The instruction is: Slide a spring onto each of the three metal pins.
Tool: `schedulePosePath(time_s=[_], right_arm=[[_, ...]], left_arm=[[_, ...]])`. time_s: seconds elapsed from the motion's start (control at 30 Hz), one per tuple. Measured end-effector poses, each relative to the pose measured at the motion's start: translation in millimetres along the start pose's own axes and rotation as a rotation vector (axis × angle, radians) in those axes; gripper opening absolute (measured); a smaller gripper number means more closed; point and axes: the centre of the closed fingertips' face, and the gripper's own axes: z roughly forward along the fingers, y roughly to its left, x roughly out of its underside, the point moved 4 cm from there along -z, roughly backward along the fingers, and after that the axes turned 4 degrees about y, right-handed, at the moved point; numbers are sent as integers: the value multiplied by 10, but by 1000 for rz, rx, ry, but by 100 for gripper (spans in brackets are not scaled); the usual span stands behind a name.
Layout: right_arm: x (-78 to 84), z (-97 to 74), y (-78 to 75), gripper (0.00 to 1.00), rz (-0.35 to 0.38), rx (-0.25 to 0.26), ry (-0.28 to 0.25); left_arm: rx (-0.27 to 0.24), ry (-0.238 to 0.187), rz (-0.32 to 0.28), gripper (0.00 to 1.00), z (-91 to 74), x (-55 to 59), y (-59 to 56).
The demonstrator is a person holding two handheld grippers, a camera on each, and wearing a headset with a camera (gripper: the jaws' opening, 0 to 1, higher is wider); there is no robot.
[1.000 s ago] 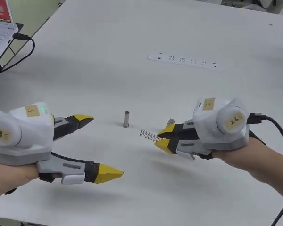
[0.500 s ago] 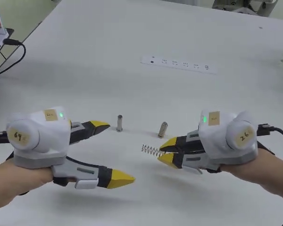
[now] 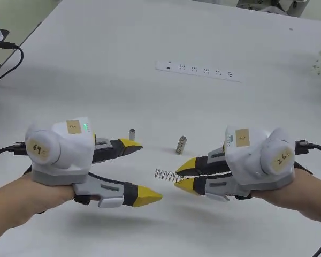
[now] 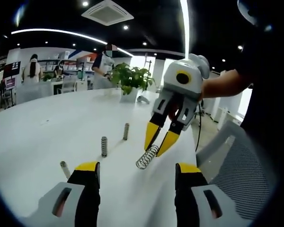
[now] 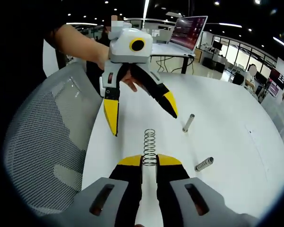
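Head view: the right gripper has its jaws clenched on one end of a spring, which sticks out level towards the left gripper. The left gripper's jaws are spread wide and hold nothing, and the spring's free end lies near the gap between their yellow tips. Both grippers are over a white table. Behind them, a bare pin stands upright just past the left gripper's upper jaw. A pin with a spring on it stands near the right gripper's tips. A power strip lies farther back, well apart from the pins.

Left gripper view: the open jaws frame the right gripper and the hanging spring. Three pins stand in a row on the left. The nearest one is bare and the two beyond carry springs.

Right gripper view: the jaws pinch the spring at its near end. The left gripper is straight ahead with its jaws apart. The bare pin and a sprung pin are to the right.
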Motion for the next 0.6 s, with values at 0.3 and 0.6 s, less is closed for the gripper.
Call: schedulePosePath(time_s=[0.3,0.6], right_arm=[[-9,-21,47,8,-8,-18,-5],[-17,-60,76,8,-26,-32,-9]], left_arm=[[58,2,24,37,110,-39,-111],[103,7,39,24,162,-54,-191]])
